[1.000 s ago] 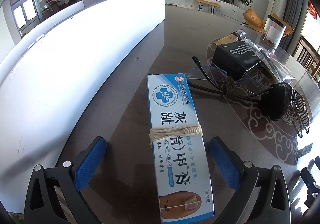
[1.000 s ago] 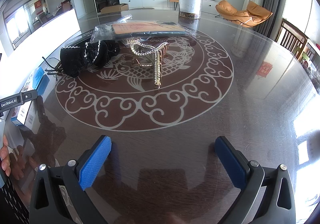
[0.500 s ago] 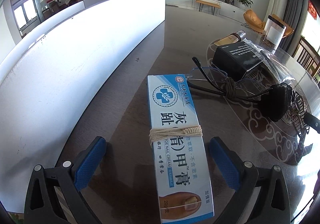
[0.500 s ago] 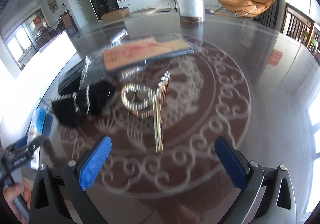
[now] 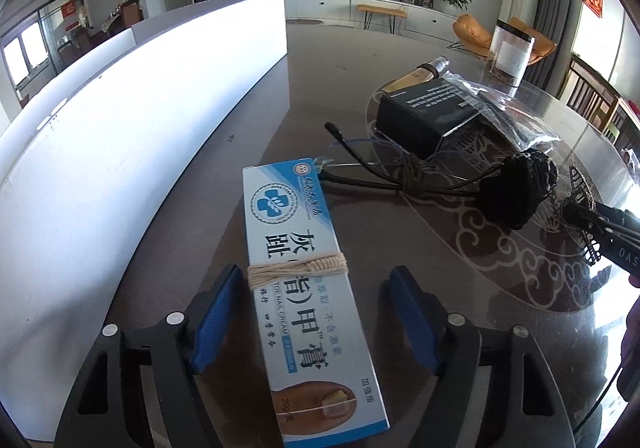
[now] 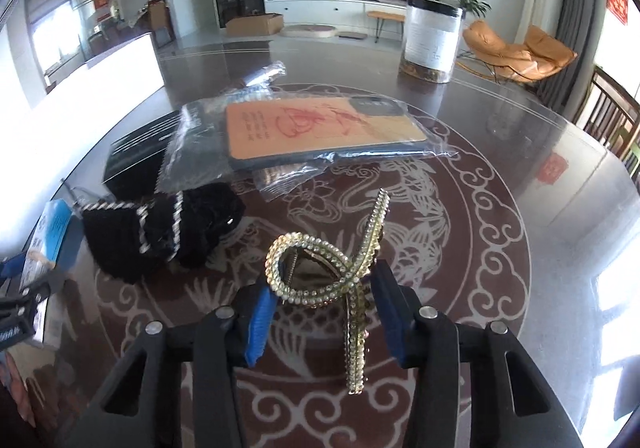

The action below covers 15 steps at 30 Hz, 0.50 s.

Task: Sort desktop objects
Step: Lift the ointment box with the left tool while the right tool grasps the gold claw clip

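**Item 1, far left.** Tall white panel [image 5: 120, 135] standing along the dark glass-topped table [image 5: 208, 175]. Not for handling.

**Item 2.** Blue-and-white cardboard nail-cream carton [image 5: 288, 224], bound round its middle with pale twine. It lies flat on the table with its long side running away from me. My left gripper [image 5: 314, 288] straddles it. The jaws have just been closing and stand about half wide with the carton between them. The left pad is just beside its edge and the right pad is apart, so nothing is gripped. I judge the carton light and stiff enough across its narrow width, but crushable. I would take it at the twine band, gently.

**Item 3.** Thin black-framed spectacles [image 5: 360, 163] tied with dark cord, just beyond the carton. Fragile, and likely to snag.

**Item 4.** Black knitted fabric piece with white trim [image 6: 160, 232]. Soft and limp.

**Item 5.** Gold-coloured, rhinestone-studded metal hair clip [image 6: 354, 328], on the patterned centre of the table. My right gripper [image 6: 323, 280] has just been closing and its jaws are now narrow. The pads appear to press the clip's looped body on either side, though the fisheye leaves me unsure how firmly. I judge the hair clip light, rigid, sprung and slippery. I would hold it by the loop, not the long tail.

**Item 6.** Orange phone case in a clear plastic bag [image 6: 320, 127], beyond the clip.
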Each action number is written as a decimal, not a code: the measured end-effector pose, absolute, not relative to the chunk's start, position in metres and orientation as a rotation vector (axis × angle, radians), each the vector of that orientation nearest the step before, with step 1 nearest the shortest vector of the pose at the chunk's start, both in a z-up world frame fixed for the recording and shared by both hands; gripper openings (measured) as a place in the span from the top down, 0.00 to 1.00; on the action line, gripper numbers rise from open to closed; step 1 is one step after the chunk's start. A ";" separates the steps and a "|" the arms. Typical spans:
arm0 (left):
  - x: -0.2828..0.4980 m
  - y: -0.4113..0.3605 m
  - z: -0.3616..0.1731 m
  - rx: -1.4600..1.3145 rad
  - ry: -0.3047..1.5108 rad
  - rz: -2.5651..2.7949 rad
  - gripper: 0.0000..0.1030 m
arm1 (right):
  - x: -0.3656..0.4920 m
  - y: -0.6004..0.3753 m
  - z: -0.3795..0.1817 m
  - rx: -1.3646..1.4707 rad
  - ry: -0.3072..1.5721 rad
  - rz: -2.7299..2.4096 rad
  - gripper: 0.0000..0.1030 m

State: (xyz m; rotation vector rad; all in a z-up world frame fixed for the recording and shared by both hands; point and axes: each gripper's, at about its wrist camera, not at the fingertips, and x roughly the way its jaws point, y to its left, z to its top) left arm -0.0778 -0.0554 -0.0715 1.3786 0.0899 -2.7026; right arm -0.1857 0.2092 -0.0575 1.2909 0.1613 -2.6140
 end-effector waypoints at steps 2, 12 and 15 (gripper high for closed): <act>-0.076 -0.049 -0.071 1.395 0.076 -2.735 0.31 | -0.166 0.212 -0.057 1.272 0.186 -2.586 0.55; -0.053 0.032 -0.071 1.552 -0.195 -2.988 0.34 | -0.070 0.245 -0.060 1.232 0.178 -2.586 0.54; -0.052 0.032 -0.070 1.545 -0.182 -2.979 0.32 | -0.067 0.250 -0.060 1.236 0.174 -2.630 0.47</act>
